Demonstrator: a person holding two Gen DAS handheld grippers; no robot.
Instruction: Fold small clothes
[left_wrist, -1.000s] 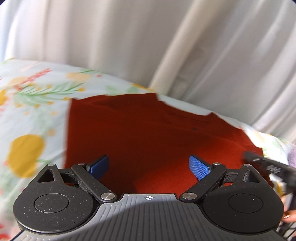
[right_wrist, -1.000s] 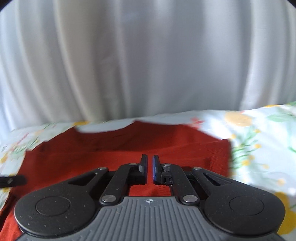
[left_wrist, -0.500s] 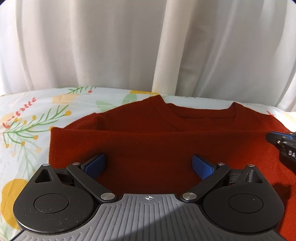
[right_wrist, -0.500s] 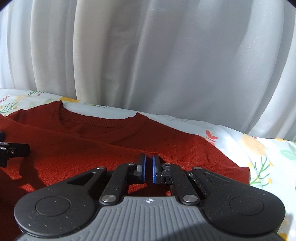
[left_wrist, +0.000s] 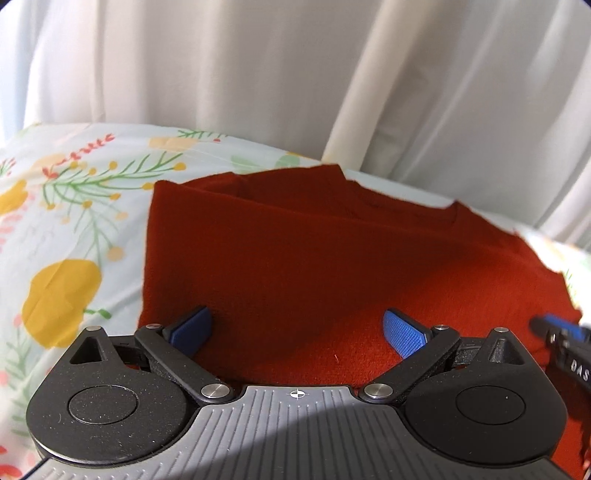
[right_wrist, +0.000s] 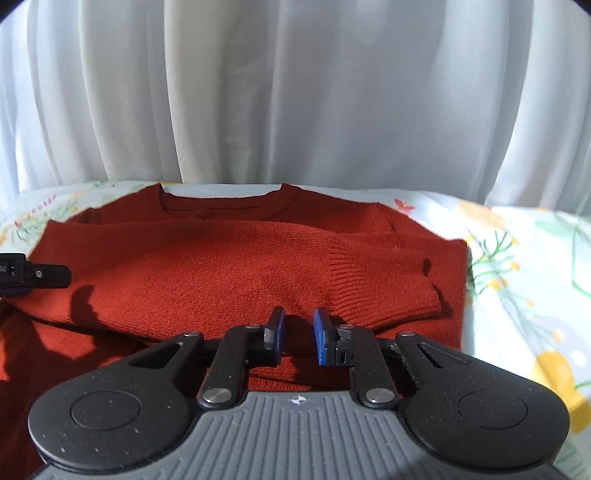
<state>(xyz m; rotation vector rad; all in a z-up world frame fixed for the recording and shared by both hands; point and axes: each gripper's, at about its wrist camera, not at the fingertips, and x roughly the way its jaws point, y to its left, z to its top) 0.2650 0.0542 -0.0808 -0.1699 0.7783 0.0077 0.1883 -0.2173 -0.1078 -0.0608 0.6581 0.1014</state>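
I'm over a bed-like surface covered by a pale floral sheet (left_wrist: 74, 229): yellow blooms, green sprigs, small red flowers. It's soft and wrinkled, and lit by patches of sun. Behind it, white curtains (right_wrist: 295, 92) hang in long folds across the whole background, with one cream strip among them in the left view.

The red knit sweater (right_wrist: 229, 266) lies flat on the sheet, neckline toward the curtains. A sleeve is folded across the body, with its ribbed cuff just ahead of my right tool.

Left gripper (left_wrist: 297, 330): jaws spread wide over the sweater's near edge, nothing pinched.

Right gripper (right_wrist: 298, 334): jaws opening, narrow gap, red fabric visible behind the gap, pads not pressing on it.
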